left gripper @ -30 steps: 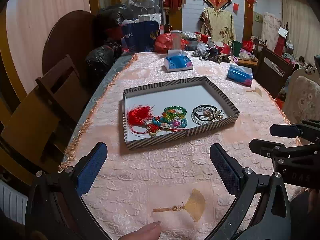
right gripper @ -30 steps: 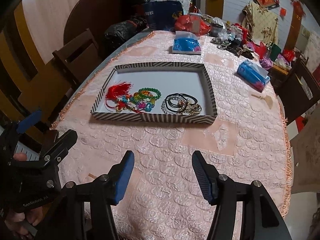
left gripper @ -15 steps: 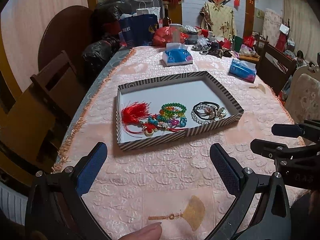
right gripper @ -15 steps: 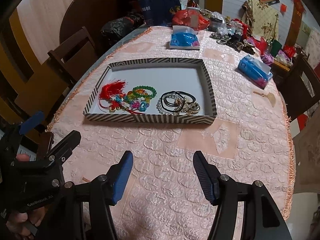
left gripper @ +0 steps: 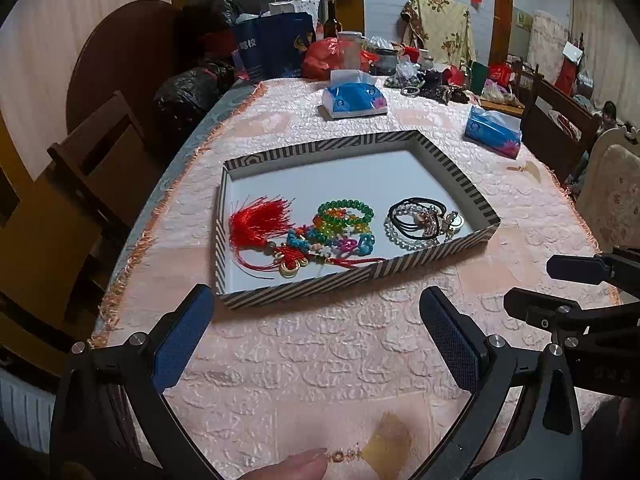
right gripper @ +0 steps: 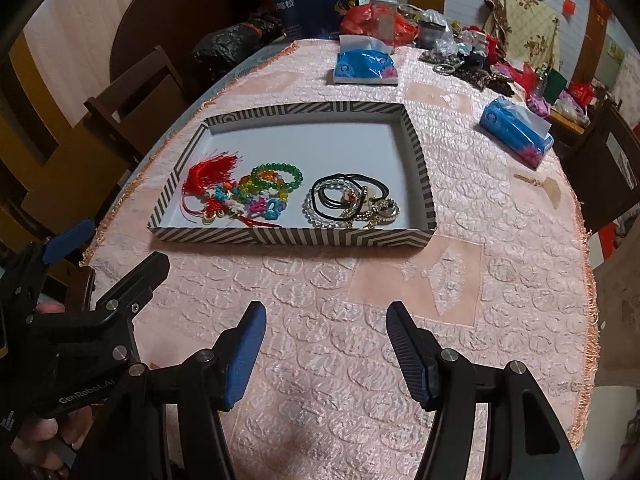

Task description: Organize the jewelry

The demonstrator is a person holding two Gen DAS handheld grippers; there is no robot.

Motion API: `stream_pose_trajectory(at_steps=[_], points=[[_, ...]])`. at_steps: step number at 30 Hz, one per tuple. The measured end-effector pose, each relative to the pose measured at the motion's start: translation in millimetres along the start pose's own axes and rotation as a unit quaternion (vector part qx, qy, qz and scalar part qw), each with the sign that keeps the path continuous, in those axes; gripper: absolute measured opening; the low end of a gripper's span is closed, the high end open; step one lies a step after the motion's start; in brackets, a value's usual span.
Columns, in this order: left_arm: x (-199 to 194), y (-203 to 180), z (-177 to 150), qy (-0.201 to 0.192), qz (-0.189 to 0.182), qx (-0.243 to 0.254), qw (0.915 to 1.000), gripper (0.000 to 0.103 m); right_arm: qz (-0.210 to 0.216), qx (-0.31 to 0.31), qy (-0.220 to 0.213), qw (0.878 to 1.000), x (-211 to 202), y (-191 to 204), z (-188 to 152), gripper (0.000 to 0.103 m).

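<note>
A striped shallow tray (left gripper: 400, 266) (right gripper: 296, 237) lies on the pink tablecloth. In it are a red tassel knot charm (left gripper: 260, 224) (right gripper: 208, 174), colourful bead bracelets (left gripper: 345, 216) (right gripper: 276, 178), and black hair ties with clear bead and gold pieces (left gripper: 422, 218) (right gripper: 352, 200). My left gripper (left gripper: 316, 332) is open and empty, above the cloth just in front of the tray. My right gripper (right gripper: 324, 344) is open and empty, nearer the table's front edge. Each gripper shows at the edge of the other's view.
Two blue tissue packs (left gripper: 354, 98) (left gripper: 494, 132) lie beyond the tray. Bags and clutter (left gripper: 280, 46) crowd the far end. Wooden chairs (left gripper: 100, 168) stand at the left, another chair (left gripper: 560, 128) at the right. A fan motif (left gripper: 390, 446) is woven near the front edge.
Both grippers have moved forward toward the tray, which now looks larger and closer. Both stay open and empty.
</note>
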State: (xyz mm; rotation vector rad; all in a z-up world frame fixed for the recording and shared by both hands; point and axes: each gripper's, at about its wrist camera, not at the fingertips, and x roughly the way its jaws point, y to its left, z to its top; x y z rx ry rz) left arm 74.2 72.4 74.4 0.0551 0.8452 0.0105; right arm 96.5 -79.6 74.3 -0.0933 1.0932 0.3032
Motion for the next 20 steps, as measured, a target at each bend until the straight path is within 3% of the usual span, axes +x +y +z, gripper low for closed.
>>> stream_pose_trajectory(at_steps=[12,17,20], points=[[13,-1,0,0.012,-0.003,-0.004,0.9999,0.103,0.0,0.003,0.008,1.0,9,-2,3,0.06],[11,0,0,0.007,-0.022,-0.011,0.9997,0.102,-0.001,0.003,0.005,1.0,6,-2,2,0.06],[5,-2,0,-0.002,-0.012,-0.005,0.9999,0.102,-0.002,0.001,0.002,1.0,2,-1,2,0.06]])
